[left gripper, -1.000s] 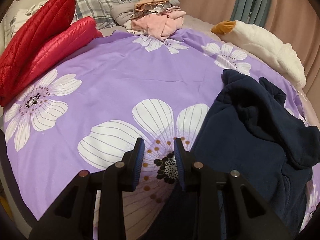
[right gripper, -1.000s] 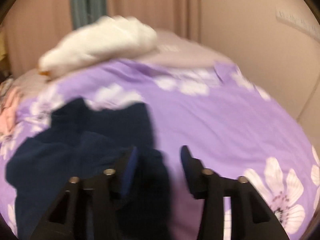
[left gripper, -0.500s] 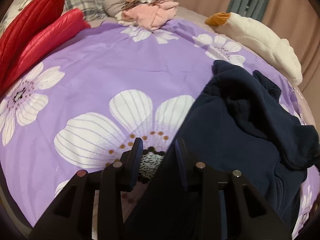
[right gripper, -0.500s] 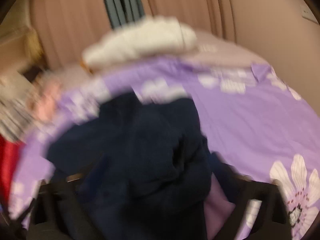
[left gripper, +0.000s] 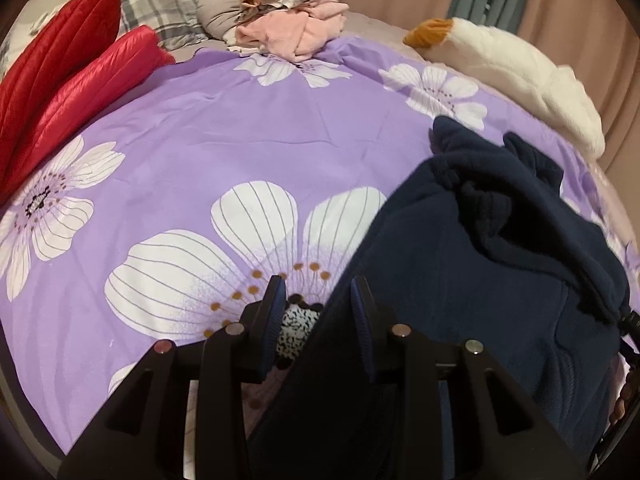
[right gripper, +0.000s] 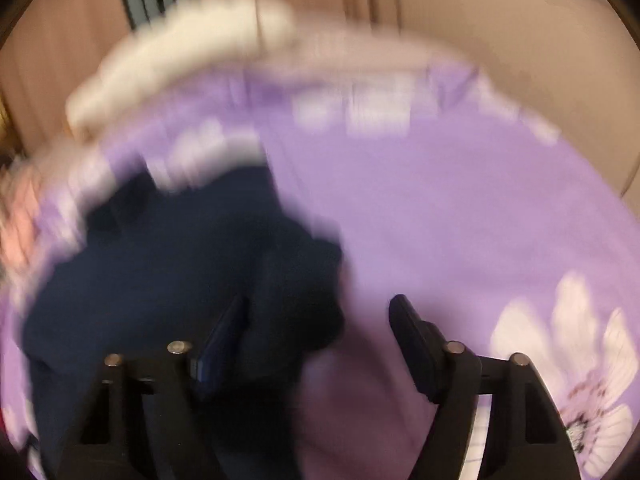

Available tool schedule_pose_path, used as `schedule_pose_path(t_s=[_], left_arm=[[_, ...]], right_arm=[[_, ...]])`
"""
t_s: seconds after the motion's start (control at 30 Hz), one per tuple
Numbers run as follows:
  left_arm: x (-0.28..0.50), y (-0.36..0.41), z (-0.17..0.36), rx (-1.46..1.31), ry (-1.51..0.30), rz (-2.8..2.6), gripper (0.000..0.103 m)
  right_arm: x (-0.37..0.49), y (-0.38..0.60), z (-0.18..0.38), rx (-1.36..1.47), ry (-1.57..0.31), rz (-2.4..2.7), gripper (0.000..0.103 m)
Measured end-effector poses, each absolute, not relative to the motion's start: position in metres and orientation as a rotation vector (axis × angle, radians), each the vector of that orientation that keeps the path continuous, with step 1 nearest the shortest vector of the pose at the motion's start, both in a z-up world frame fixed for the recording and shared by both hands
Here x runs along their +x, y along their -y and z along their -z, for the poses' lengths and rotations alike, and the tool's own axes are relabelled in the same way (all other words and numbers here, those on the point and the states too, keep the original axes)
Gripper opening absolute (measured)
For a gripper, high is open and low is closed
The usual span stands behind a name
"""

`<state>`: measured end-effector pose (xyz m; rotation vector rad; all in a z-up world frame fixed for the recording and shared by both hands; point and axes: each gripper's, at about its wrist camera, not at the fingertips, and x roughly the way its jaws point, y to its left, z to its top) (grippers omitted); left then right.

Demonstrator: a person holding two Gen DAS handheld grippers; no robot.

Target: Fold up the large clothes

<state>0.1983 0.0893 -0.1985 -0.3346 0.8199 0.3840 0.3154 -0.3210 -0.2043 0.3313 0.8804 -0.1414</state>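
Note:
A dark navy fleece garment lies crumpled on the right side of a purple flowered bedspread. My left gripper is open, low over the bedspread at the garment's left edge; the edge runs between its fingers. In the blurred right wrist view, the navy garment lies bunched to the left. My right gripper is open wide, with a fold of the garment against its left finger and bare bedspread by the right finger.
A red quilted jacket lies at the left. A pile of pink and beige clothes and plaid pillows sit at the back. A white plush goose lies back right, also in the right wrist view. Curtains hang behind.
My left gripper has moved right onto the garment's left edge. My right gripper has swung about over the garment, open throughout; its view is blurred by motion.

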Motion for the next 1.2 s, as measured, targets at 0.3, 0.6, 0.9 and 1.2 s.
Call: schedule_pose_path(t_s=[0.3, 0.6, 0.9, 1.2], left_arm=[[0.197, -0.101, 0.201, -0.369, -0.823, -0.405, 0.039], [0.208, -0.099, 0.219, -0.374, -0.876, -0.385, 0.045], [0.205, -0.099, 0.219, -0.368, -0.871, -0.379, 0.046], [0.189, -0.075, 0.198, -0.32, -0.779, -0.238, 0.04]], right_arm=[[0.273, 0.323, 0.126, 0.38, -0.581, 0.145, 0.074], [0.314, 0.255, 0.195, 0.06, -0.757, 0.142, 0.038], [0.309, 0.273, 0.193, 0.185, -0.74, 0.102, 0.038], [0.258, 0.218, 0.148, 0.094, -0.684, 0.096, 0.038]])
